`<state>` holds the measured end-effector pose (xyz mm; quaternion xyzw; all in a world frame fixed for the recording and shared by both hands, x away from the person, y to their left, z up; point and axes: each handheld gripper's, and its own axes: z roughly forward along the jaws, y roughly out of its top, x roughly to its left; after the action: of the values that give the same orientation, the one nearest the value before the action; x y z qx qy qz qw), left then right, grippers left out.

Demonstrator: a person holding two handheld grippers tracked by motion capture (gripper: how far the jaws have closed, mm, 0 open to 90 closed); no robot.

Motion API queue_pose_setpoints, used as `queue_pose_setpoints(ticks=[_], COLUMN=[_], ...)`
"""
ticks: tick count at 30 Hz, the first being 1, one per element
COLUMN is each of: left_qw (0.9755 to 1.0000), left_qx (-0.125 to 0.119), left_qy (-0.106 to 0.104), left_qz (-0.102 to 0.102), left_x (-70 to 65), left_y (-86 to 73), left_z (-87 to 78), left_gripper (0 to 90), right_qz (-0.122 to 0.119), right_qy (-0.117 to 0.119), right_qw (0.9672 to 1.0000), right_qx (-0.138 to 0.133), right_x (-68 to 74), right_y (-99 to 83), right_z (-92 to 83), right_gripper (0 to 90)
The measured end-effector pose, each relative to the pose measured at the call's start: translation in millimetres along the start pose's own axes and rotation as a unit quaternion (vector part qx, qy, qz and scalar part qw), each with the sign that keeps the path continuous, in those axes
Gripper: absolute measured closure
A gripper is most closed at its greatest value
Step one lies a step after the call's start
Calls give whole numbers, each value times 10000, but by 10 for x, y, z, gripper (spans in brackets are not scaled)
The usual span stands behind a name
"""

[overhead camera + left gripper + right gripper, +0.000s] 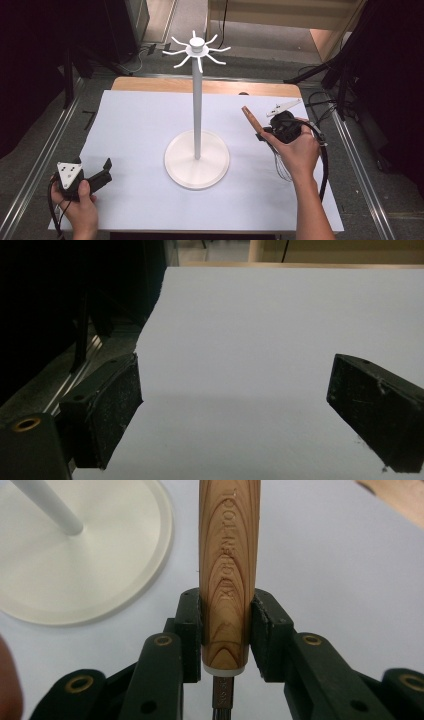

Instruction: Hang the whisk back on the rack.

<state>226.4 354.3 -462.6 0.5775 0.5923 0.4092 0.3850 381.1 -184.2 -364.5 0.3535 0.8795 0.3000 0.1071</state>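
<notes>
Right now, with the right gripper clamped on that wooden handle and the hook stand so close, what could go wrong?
1. The right gripper holds the wooden handle only near its metal end, so most of its length sticks out and could pivot or slip.
2. The white stand is tall on a thin pole; a knock from the handle might tip it.
3. The left gripper is open near the sheet's edge, too far to steady the stand.
</notes>
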Motion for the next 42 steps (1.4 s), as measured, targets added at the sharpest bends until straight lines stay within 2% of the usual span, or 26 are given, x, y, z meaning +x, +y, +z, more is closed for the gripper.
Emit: queue_pose_setpoints(ticks=[6,10,18,22,27,31,42], left_qw=[10000,10000,10000,10000,10000,10000,10000], left_qx=[0,1,6,1,6,7,7], left_qy=[1,1,1,-4,3,2,-3], left_qz=[0,0,-2,-2,4,4,2], left_x=[0,1,1,1,2,1,4], left_y=[0,0,0,0,1,1,1], left_z=[0,0,0,0,0,0,1], left_gripper=[81,82,82,82,82,82,82], right_qz=[3,-93,-112,-30,31,-14,-29], right_qy=[97,78,238,415,662,683,815], right_qw=[9985,9972,9905,9849,9740,9690,9504], right_qx=[-536,-738,-1350,-1682,-2168,-2376,-3002], right_x=[41,111,202,220,241,279,407], right_y=[26,43,84,94,101,120,168], right_z=[-102,-140,-244,-309,-407,-463,-572], right_gripper=[702,702,702,702,702,702,702])
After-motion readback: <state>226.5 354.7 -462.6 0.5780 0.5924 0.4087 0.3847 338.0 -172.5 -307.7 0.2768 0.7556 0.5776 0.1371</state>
